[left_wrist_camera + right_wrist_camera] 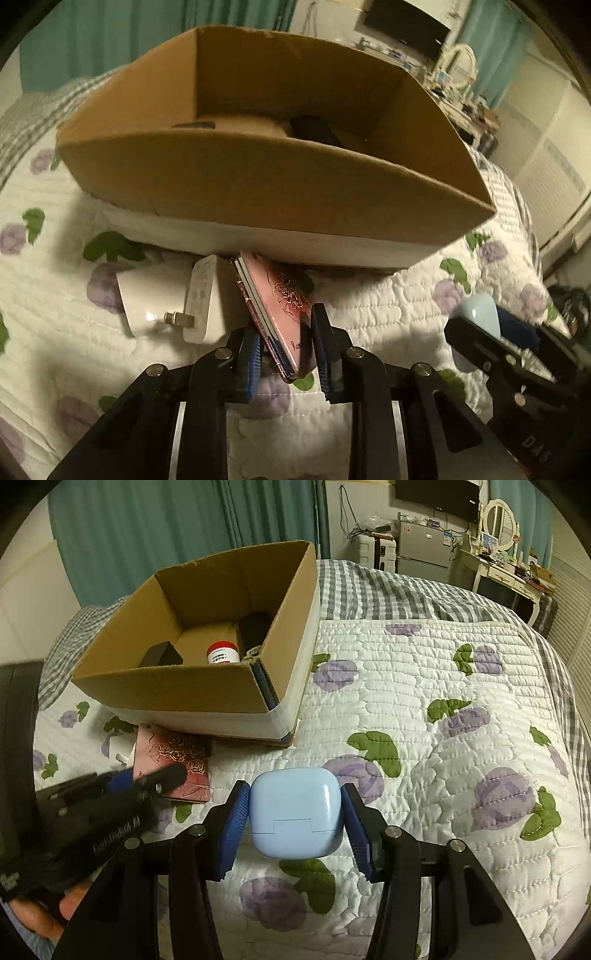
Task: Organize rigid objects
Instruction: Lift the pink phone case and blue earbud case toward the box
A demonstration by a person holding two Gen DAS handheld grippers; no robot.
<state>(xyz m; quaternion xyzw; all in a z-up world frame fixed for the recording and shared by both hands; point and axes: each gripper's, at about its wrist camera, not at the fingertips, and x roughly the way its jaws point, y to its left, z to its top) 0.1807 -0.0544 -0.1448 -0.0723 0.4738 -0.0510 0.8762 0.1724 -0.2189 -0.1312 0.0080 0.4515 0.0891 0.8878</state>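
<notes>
- Left wrist view: the left gripper (286, 350) pinches a pink booklet (282, 302) on edge at lower centre, its far end under the box's base.
- Right wrist view: the right gripper (293, 819) brackets a blue case (295, 814) at lower centre; the pads look just at its sides, so firm contact is uncertain.
- Squeeze the case squarely before lifting.
- Draw the booklet back clear of the cardboard box (177, 686), upper left, then lift over the near wall.
- A white charger (166, 299) lies touching the booklet; avoid dragging it.
- Everything rests on a flowered quilt (443, 720).
</notes>
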